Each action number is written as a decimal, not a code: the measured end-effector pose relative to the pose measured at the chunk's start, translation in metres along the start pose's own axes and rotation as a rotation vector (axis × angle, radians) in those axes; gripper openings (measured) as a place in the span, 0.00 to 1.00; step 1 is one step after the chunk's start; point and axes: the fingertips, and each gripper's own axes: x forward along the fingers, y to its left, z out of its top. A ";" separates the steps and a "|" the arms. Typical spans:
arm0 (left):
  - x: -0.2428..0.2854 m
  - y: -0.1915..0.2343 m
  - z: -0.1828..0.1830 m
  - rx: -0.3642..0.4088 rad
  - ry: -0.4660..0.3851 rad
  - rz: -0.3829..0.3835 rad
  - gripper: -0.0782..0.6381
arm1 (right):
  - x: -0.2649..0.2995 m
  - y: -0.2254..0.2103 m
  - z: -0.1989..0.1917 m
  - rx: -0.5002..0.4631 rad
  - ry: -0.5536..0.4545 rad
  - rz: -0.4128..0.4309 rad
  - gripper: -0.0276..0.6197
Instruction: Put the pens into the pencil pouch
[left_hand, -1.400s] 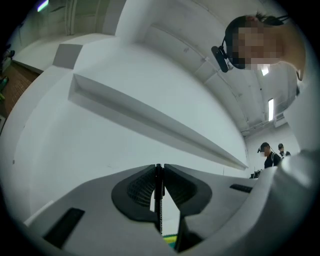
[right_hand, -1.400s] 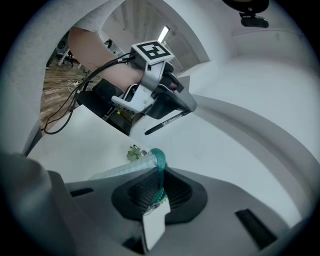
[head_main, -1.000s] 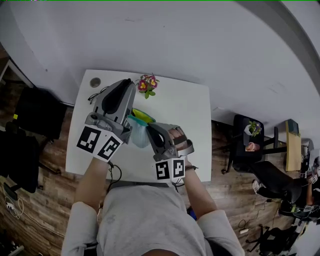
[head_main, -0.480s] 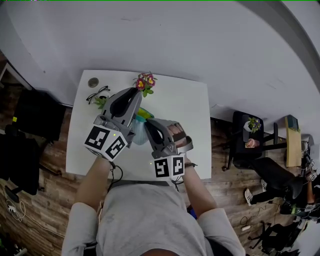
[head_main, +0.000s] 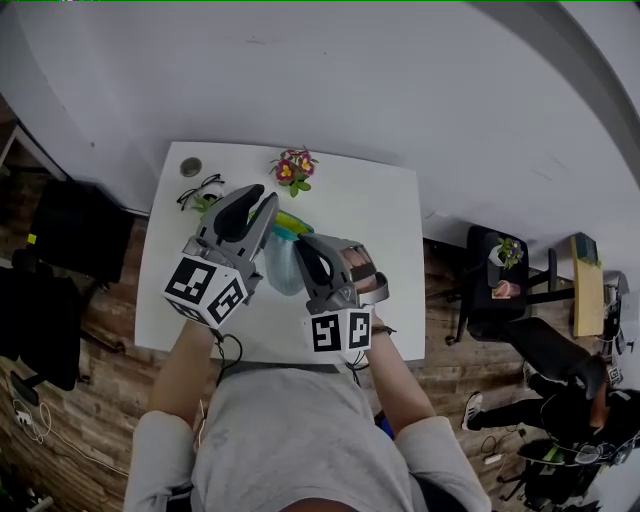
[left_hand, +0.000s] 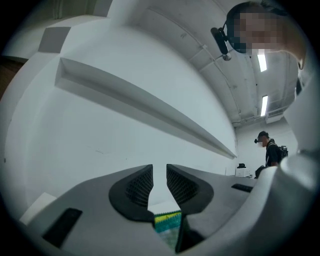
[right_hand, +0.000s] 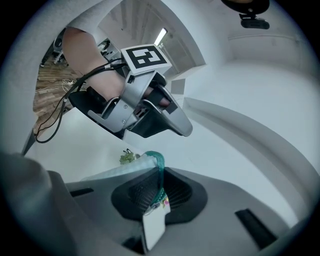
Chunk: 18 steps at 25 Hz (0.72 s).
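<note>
A translucent teal pencil pouch (head_main: 283, 268) hangs above the white table (head_main: 380, 210), between the two grippers. My right gripper (head_main: 302, 252) is shut on the pouch's teal zip edge (right_hand: 159, 170), and a white tag (right_hand: 154, 226) hangs below the jaws. My left gripper (head_main: 262, 202) hovers over the pouch's mouth. Its jaws (left_hand: 159, 175) are opening and nothing is between them. Just below them lies a teal and yellow-green edge of the pouch (left_hand: 167, 220). Something yellow-green (head_main: 291, 222) shows at the pouch's far side. I cannot make out any pen.
A small pot of pink flowers (head_main: 293, 167) stands at the table's far edge. Black glasses beside a small green plant (head_main: 204, 192) and a round grey disc (head_main: 190, 166) sit at the far left. Chairs and a wooden floor surround the table.
My left gripper has come down and nearer to the pouch's mouth. The right gripper has stayed in place with the pouch's edge in it.
</note>
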 end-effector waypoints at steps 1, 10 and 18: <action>-0.003 0.003 -0.002 0.000 0.011 0.010 0.24 | 0.000 -0.001 -0.001 0.007 0.004 -0.006 0.11; -0.029 0.022 -0.014 0.000 0.055 0.079 0.18 | 0.000 -0.022 -0.010 0.160 0.041 -0.062 0.11; -0.036 0.030 -0.016 -0.005 0.057 0.100 0.18 | -0.004 -0.045 -0.016 0.403 0.039 -0.110 0.11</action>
